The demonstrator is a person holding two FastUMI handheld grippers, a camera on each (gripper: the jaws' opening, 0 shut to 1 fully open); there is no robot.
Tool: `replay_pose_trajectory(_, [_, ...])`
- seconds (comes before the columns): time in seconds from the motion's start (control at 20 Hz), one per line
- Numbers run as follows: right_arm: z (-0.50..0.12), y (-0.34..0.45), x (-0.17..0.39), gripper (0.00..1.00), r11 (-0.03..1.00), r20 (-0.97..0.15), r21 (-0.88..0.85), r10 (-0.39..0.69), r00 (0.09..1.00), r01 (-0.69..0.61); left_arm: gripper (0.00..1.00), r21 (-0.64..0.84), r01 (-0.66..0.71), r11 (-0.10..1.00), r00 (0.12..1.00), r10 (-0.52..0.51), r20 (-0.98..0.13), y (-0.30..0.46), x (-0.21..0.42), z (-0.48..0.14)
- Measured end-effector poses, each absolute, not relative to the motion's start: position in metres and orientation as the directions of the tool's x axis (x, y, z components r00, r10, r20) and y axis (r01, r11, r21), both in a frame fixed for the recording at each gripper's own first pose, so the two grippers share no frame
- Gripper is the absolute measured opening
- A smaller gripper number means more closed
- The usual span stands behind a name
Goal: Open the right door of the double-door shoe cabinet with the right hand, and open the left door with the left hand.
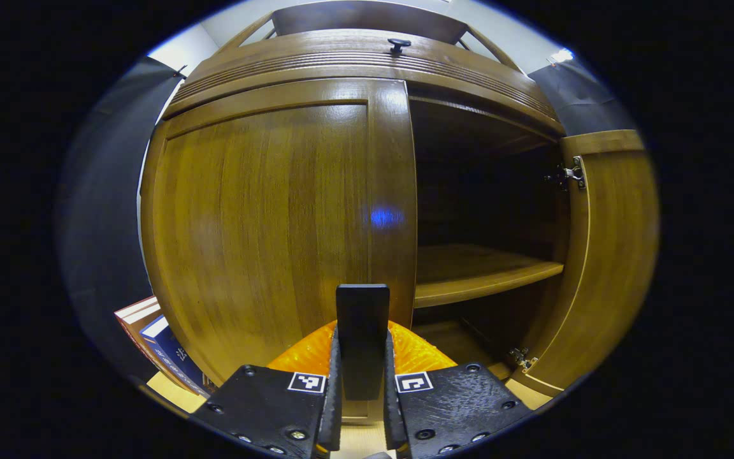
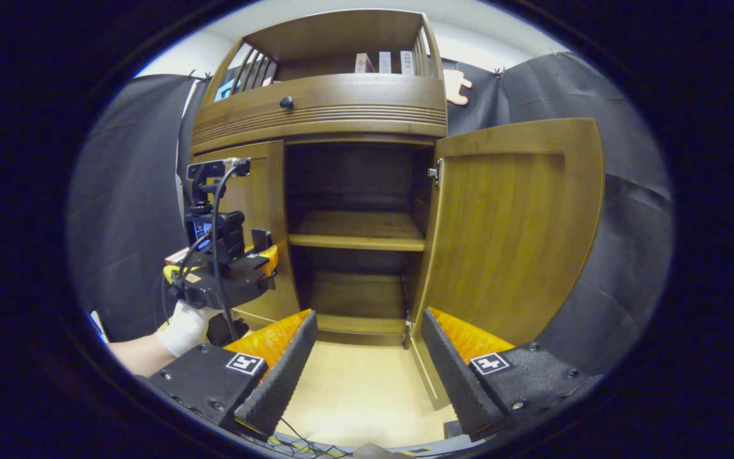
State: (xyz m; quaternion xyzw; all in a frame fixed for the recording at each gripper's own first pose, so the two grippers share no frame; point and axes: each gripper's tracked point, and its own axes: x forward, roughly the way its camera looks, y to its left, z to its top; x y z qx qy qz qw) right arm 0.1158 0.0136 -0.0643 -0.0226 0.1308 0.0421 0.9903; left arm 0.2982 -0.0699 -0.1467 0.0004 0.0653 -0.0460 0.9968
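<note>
Handle (image 1: 362, 319) on the closed left door (image 1: 265, 229) sits clamped between the left gripper (image 1: 362, 382) fingers; right door (image 2: 513, 223) already stands wide open. Right gripper (image 2: 360, 370) hangs spread apart, holding nothing, before the cabinet (image 2: 322, 108). Judged next: pull the left door outward along its hinge arc.

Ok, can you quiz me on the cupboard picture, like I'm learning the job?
1. True or false: the right door is swung open.
2. What do the left tongs pinch? A a shoe. B the black handle on the left door. C a cup.
3. Fill the gap: the right tongs are ____, holding nothing.

Key: 1 true. 2 B. 3 open.
</note>
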Motion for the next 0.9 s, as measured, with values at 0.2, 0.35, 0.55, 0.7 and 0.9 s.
replay_pose_trajectory(0.2, [-0.066,0.017,0.102,1.0,0.996,-0.263,-0.032,0.075,0.962,-0.086,0.25,-0.011,0.114,0.993,0.985,-0.115,-0.126,-0.066,0.274,-0.145])
replay_pose_trajectory(0.35, [-0.069,0.023,0.092,1.0,0.996,-0.266,-0.024,0.081,0.961,-0.091,0.25,-0.018,0.13,0.991,0.984,-0.131,-0.12,-0.059,0.253,-0.144])
replay_pose_trajectory(0.55, [-0.07,0.03,0.08,1.0,0.996,-0.265,-0.019,0.082,0.961,-0.09,0.25,-0.018,0.147,0.989,0.982,-0.148,-0.119,-0.049,0.226,-0.141])
replay_pose_trajectory(0.7, [-0.071,0.035,0.074,1.0,0.996,-0.264,-0.014,0.081,0.961,-0.088,0.25,-0.021,0.149,0.989,0.981,-0.151,-0.122,-0.039,0.208,-0.141])
replay_pose_trajectory(0.9, [-0.07,0.041,0.066,1.0,0.996,-0.261,-0.016,0.081,0.962,-0.088,0.25,-0.026,0.15,0.988,0.981,-0.152,-0.124,-0.025,0.187,-0.139])
